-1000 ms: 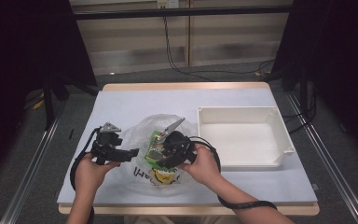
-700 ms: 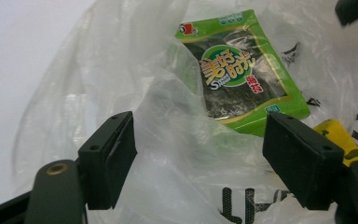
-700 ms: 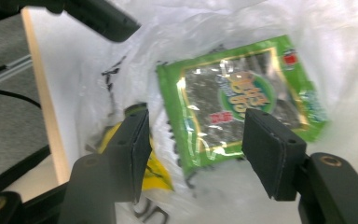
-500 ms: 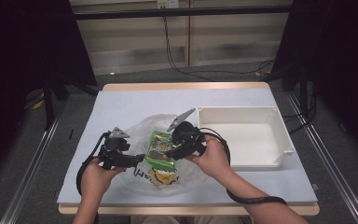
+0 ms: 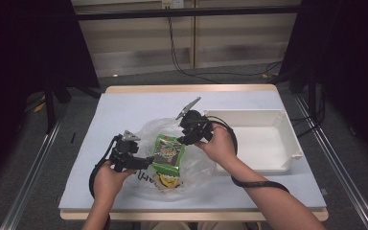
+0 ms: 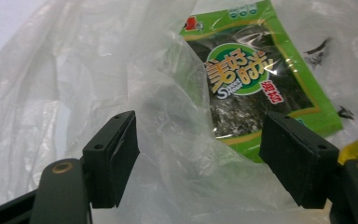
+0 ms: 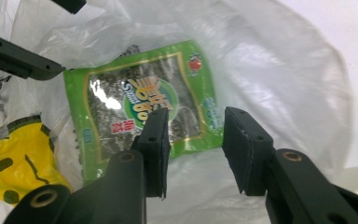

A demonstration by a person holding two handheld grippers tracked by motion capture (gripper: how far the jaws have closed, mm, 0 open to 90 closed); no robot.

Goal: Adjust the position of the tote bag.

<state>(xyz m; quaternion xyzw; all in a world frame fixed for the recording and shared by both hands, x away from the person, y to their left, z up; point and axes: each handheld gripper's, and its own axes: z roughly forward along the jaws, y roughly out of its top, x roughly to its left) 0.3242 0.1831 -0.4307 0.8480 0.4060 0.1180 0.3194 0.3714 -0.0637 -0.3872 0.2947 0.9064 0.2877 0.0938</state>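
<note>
A clear plastic bag (image 5: 199, 165) lies mid-table with a green seaweed packet (image 5: 168, 153) and a yellow packet (image 5: 165, 180) in it. My left gripper (image 5: 147, 163) reaches the bag from the left. Its jaws stand wide around loose bag film (image 6: 177, 154), having narrowed a little, and the green packet (image 6: 247, 84) lies just beyond. My right gripper (image 5: 183, 140) comes in from the far right side. Its jaws (image 7: 196, 149) have just been closing, with the lower edge of the green packet (image 7: 135, 107) and film in the gap, pads not pressing.
A white rectangular tray (image 5: 287, 153) sits at the right of the table, close to my right hand. The yellow packet (image 7: 14, 154) lies beside the green one. Bare tabletop (image 5: 139, 105) stretches behind the bag. Dark frames and cables stand beyond the table.
My left gripper has slid right, up to the bag's side. My right gripper has moved back and toward the tray, and the green packet now shows more plainly between the two.
</note>
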